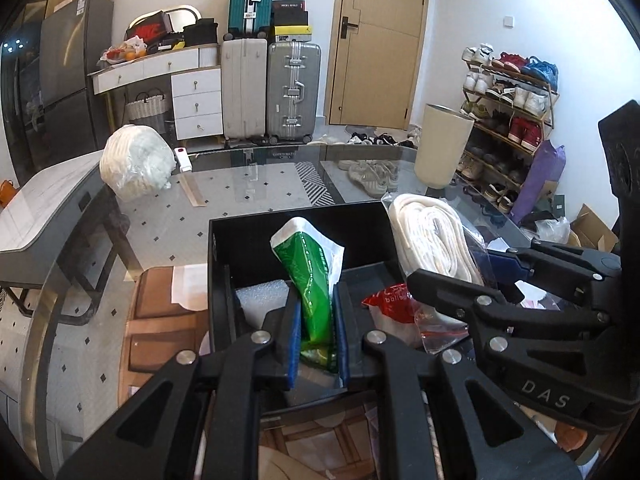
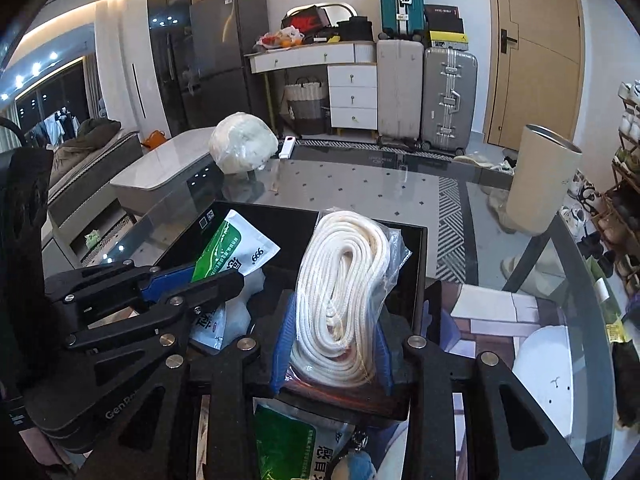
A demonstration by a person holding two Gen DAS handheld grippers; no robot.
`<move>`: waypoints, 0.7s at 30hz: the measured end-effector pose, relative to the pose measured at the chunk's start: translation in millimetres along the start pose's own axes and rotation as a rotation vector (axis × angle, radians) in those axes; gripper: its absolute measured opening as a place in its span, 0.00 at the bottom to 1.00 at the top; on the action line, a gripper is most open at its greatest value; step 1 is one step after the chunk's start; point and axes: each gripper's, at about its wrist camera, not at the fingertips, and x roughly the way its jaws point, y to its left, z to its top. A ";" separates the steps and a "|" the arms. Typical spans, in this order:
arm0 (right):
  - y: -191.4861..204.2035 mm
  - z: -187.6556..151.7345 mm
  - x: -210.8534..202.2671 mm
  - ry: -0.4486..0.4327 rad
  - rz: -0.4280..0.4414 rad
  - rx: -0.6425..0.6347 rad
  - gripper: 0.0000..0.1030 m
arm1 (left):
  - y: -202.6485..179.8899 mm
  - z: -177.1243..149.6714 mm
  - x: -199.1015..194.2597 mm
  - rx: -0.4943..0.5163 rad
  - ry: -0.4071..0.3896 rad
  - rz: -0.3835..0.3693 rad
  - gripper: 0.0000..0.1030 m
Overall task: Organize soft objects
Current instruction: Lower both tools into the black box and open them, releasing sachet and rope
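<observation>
Left gripper point(image 1: 316, 332) clamps the green-white sachet point(image 1: 314, 280) upright over the black box point(image 1: 280, 224). Right gripper point(image 2: 330, 344), at its 3 o'clock, pinches the bagged white rope coil point(image 2: 344, 276) above the same box, likely so both drop in together.

Colours in the black box

A green and white soft packet point(image 1: 310, 276), a white coiled rope point(image 2: 344, 292), a red bag point(image 1: 390, 300), blue gripper pads point(image 1: 294, 344).
</observation>
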 end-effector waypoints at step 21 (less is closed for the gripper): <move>3.6 5.5 -2.8 0.089 0.028 0.031 0.53 | 11.7 16.3 -0.8 -0.021 0.152 0.006 0.39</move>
